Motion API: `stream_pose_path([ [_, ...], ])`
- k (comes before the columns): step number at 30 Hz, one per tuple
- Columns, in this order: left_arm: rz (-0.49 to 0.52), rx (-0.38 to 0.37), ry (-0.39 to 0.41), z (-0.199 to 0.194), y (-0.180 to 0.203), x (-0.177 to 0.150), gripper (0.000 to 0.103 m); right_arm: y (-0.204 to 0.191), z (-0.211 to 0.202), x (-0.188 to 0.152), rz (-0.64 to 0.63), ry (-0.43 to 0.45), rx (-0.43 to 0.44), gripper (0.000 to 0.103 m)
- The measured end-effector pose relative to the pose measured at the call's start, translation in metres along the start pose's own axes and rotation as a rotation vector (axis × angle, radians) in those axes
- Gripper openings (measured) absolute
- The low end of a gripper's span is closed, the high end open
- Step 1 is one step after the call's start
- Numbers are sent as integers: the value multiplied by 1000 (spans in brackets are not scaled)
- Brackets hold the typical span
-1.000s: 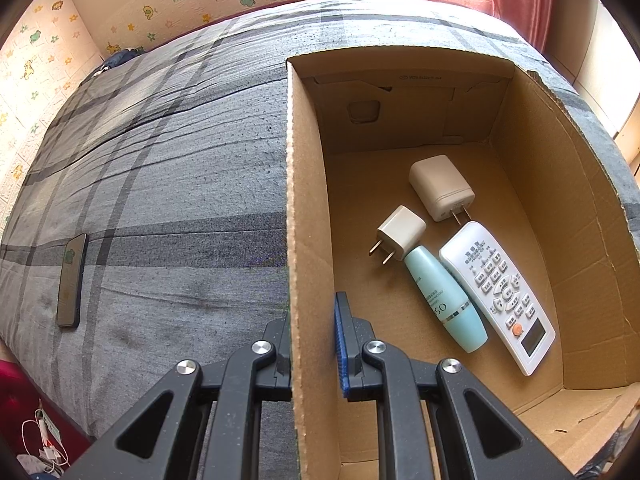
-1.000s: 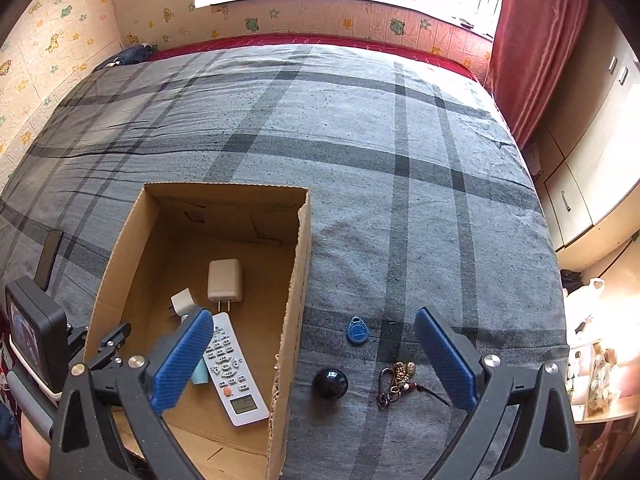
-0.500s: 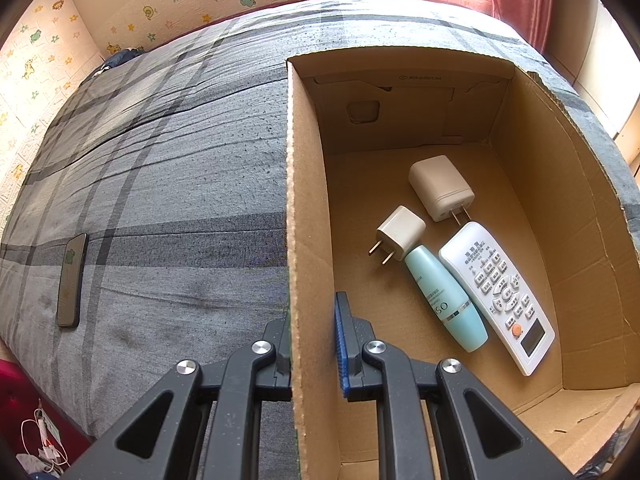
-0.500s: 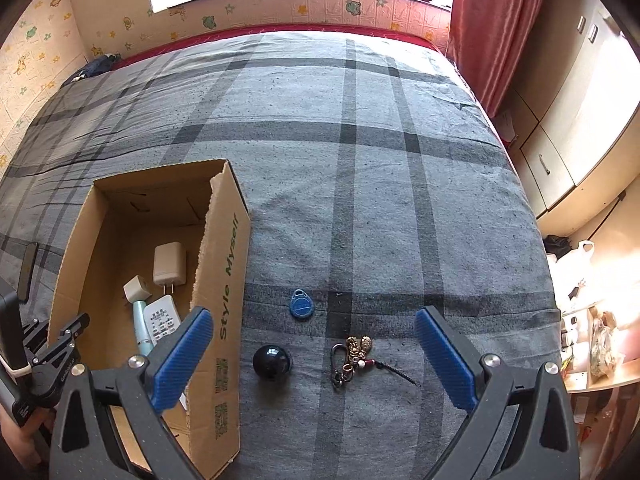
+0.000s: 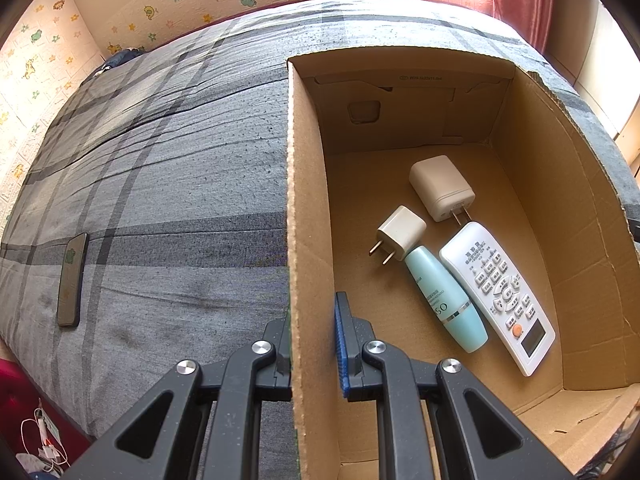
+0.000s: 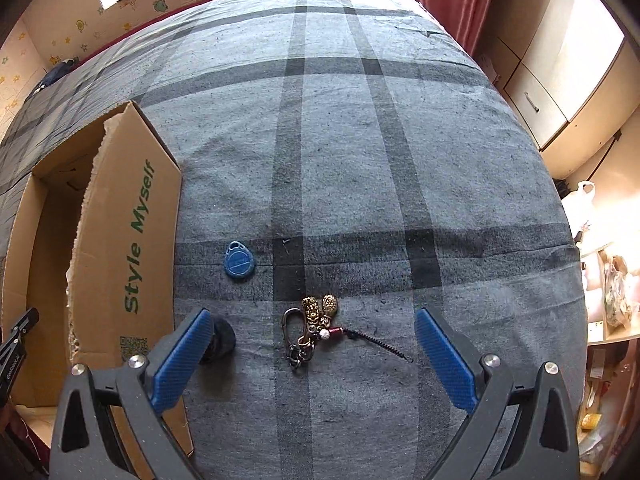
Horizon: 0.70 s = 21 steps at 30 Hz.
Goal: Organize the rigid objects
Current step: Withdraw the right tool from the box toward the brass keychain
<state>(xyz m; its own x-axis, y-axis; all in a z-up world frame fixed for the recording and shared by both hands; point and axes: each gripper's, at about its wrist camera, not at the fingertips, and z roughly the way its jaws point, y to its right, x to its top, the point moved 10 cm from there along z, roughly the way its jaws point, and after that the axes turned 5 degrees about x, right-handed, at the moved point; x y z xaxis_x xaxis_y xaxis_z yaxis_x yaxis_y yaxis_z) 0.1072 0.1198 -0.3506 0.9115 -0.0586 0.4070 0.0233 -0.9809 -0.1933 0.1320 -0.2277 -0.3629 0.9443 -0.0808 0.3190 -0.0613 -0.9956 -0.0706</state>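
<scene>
Keychain, brass charms and carabiner clip, lies on the grey plaid bedcover near its near edge, centred between the wide-spread blue pads of the right gripper, which touch nothing. Blue key fob just beyond, toward the cardboard box. Black round object partly hidden behind the right gripper's left pad, beside the box wall. Left gripper clamped on the box's left wall. Inside the box, on its floor: white remote, teal bottle, small charger, larger charger, grouped together. Dark phone near the bedcover's left edge.
</scene>
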Motion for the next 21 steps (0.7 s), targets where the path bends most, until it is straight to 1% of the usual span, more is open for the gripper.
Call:
stream_pose_path([
  [9, 1, 2, -1, 0, 1, 0, 15, 17, 35, -13, 30, -21, 4, 103],
  [16, 4, 6, 0, 0, 1, 0, 15, 22, 49, -16, 30, -52, -9, 103],
  [21, 4, 5, 0, 0, 1, -1, 15, 26, 61, -17, 34, -80, -9, 100],
])
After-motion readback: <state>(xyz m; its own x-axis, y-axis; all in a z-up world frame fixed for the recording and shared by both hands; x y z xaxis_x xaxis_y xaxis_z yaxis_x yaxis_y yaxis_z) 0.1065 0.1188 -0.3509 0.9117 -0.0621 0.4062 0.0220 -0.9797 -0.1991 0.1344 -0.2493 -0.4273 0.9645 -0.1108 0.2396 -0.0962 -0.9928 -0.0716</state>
